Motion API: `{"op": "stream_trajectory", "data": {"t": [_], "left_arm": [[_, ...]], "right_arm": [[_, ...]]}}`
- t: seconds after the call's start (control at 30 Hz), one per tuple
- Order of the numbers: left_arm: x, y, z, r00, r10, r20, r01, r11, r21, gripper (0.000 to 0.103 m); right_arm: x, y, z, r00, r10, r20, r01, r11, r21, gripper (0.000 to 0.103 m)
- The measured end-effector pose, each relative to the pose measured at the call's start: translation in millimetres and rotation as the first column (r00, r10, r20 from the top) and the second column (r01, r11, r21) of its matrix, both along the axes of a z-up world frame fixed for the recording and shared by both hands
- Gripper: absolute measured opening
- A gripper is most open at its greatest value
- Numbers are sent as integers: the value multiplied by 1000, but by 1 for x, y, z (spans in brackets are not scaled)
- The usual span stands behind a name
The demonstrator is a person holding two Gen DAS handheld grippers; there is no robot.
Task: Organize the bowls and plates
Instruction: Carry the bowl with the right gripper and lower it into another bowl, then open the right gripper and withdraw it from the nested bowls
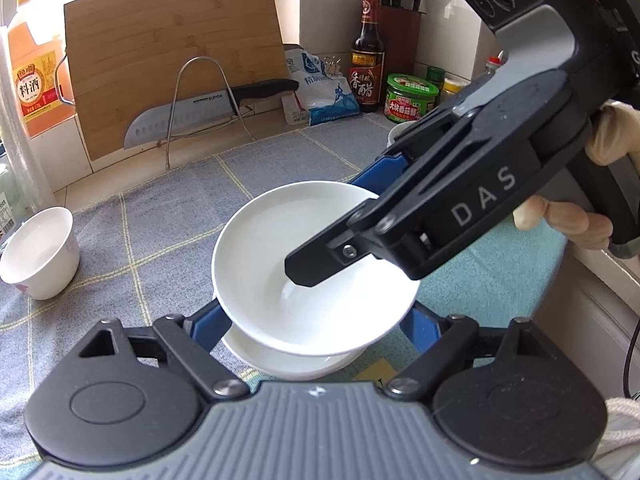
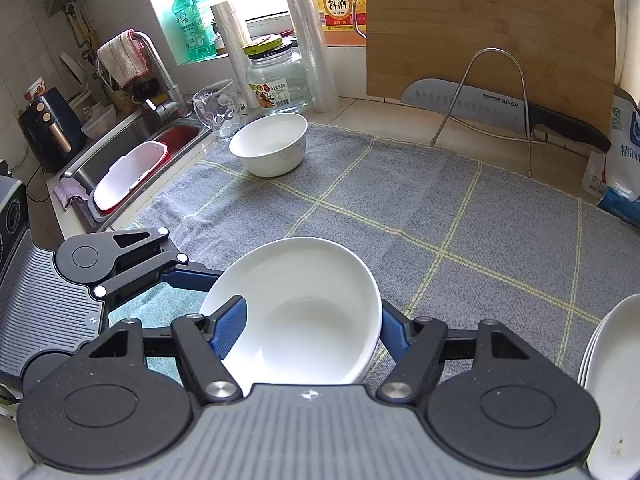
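**Shallow white dish held over a second dish, both claws around it**

The shallow white ceramic dish (image 1: 312, 264) sits tilted at the near middle of the grey cloth with yellow check lines (image 1: 168, 216), just above a second white dish (image 1: 296, 364) that shows under its near edge; whether the two touch cannot be told. The right gripper (image 2: 308, 326) pinches the upper dish across its near rim: one blue pad (image 2: 230, 326) lies inside the dish on the left, the other presses the outside on the right. In the left wrist view this gripper reaches in from the right, held by a gloved hand (image 1: 576, 220), its black finger dipping into the dish. The left gripper (image 1: 316, 330) stands spread, its blue fingers (image 1: 208, 320) on either side of the two dishes near their edges; contact with them cannot be made out.

A deeper white ceramic bowl (image 2: 270, 144) stands on the far left part of the cloth, well apart from the dishes. A stack of white plates (image 2: 612, 380) sits at the near right edge. Against the far wall lean a bamboo cutting board (image 2: 488, 28) and a broad steel kitchen knife with a black handle (image 2: 472, 104) in a wire rack (image 2: 496, 80). A steel sink (image 2: 132, 148) lies far left.
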State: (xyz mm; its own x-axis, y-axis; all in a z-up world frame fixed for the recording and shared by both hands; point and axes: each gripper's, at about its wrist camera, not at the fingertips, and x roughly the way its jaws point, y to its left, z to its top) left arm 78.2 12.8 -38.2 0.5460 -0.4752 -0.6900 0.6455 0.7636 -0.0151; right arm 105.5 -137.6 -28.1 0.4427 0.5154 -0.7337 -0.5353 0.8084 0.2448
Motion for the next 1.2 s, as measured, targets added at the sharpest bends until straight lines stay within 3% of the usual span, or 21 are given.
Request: {"op": "stream_trajectory", "data": {"t": [0.37,1.2], "left_arm": [[-3,-5,1,999,-17,39,16,999,32,89],[3,4,-12,1000,5,11,-6,999,35,90]], "right_arm": [[-2,-4,-1,1000,-6,12,6,1000,3,75],[5,16,-17,1000,-3,13,3,999,-42,75]]}}
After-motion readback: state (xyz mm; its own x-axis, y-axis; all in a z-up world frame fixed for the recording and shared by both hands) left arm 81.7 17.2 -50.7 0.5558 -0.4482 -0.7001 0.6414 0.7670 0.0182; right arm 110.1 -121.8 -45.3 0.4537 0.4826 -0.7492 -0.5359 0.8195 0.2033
